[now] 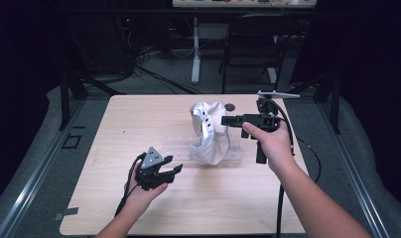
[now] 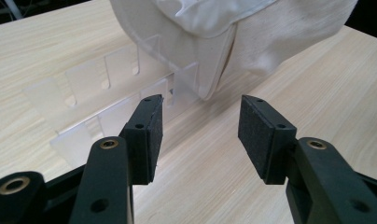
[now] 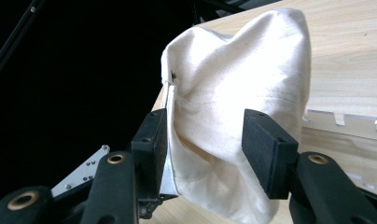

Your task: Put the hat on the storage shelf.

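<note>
Right gripper [image 3: 203,144] stands open around the white cloth cap [image 3: 238,93].

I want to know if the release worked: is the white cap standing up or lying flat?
Standing up: the white cap rises crumpled from the clear slotted rack, between the right gripper's parted pads.

Looking forward and down from above the near edge, well back, over the whole wooden table [image 1: 109,198]; riding low along each pair of black jaws, close to the white cloth cap [image 2: 233,28], shared with the high view
</note>
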A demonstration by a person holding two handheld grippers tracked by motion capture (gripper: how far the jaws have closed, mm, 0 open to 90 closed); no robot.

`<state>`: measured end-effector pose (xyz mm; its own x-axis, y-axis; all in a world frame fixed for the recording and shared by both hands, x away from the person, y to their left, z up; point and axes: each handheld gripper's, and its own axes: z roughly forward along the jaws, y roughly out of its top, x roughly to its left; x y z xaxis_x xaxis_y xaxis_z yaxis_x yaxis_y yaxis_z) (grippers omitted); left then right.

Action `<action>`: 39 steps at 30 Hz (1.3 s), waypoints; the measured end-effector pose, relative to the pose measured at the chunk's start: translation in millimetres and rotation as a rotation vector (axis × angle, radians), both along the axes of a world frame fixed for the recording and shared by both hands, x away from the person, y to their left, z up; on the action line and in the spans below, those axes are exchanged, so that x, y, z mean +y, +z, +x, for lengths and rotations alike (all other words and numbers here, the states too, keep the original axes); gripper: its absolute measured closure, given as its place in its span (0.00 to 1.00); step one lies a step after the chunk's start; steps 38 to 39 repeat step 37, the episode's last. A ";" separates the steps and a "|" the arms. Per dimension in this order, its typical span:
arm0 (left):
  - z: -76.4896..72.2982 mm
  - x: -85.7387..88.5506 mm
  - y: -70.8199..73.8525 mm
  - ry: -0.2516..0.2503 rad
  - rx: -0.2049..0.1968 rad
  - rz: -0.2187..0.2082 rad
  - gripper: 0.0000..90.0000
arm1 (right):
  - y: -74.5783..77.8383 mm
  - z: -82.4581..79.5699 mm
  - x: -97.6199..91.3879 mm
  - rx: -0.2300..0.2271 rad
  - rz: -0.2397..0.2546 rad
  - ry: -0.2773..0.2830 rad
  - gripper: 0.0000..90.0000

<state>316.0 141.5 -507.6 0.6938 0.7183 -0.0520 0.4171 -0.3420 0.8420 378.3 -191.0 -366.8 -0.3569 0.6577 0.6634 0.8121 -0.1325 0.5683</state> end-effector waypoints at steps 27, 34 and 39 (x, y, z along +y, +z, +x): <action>-8.4 22.1 -25.7 0.049 0.003 0.007 0.55 | -32.0 -55.4 2.6 -0.194 -0.122 -0.063 0.53; -8.3 20.8 -30.0 0.038 0.011 0.003 0.55 | -49.2 -67.1 0.6 -0.204 -0.146 -0.069 0.53; -7.8 16.7 -31.4 0.025 0.013 0.003 0.54 | -53.0 -70.9 -3.5 -0.211 -0.146 -0.079 0.53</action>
